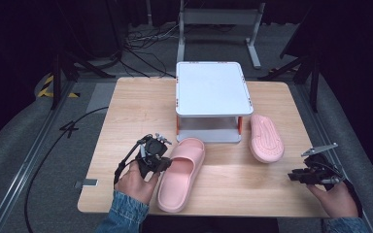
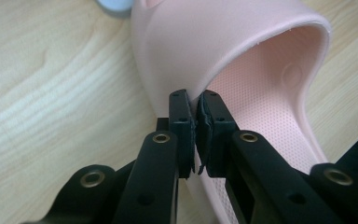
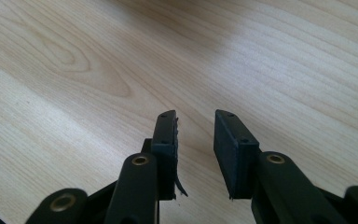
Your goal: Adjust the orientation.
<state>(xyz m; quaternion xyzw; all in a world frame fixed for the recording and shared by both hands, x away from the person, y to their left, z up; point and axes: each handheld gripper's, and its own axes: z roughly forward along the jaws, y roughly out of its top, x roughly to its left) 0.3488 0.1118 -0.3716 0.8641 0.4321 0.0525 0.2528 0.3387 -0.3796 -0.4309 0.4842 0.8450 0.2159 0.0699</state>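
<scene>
On the pale wooden table [image 1: 126, 107] a soft pink rubber slide sandal [image 1: 182, 172] lies sole down near the front edge, its toe toward a white two-tier plastic shelf with orange posts [image 1: 212, 92] at the table's middle. The left gripper [image 1: 161, 162], held in the person's left hand [image 1: 135, 182], sits against the sandal's left side. In the left gripper view its two black jaws are pinched together on the thin edge of the sandal's strap [image 2: 242, 42], one pad outside the strap and one inside, above the dotted footbed.

A second pink sandal, lying sole up [image 1: 266, 137], rests just right of the shelf, well apart from both grippers.

The right gripper [image 1: 296, 175], in the right hand [image 1: 335, 196], is at the table's right front corner; whether it touches the wood is hard to tell. Its jaws stand apart with bare wood [image 3: 121, 70] between them.
</scene>
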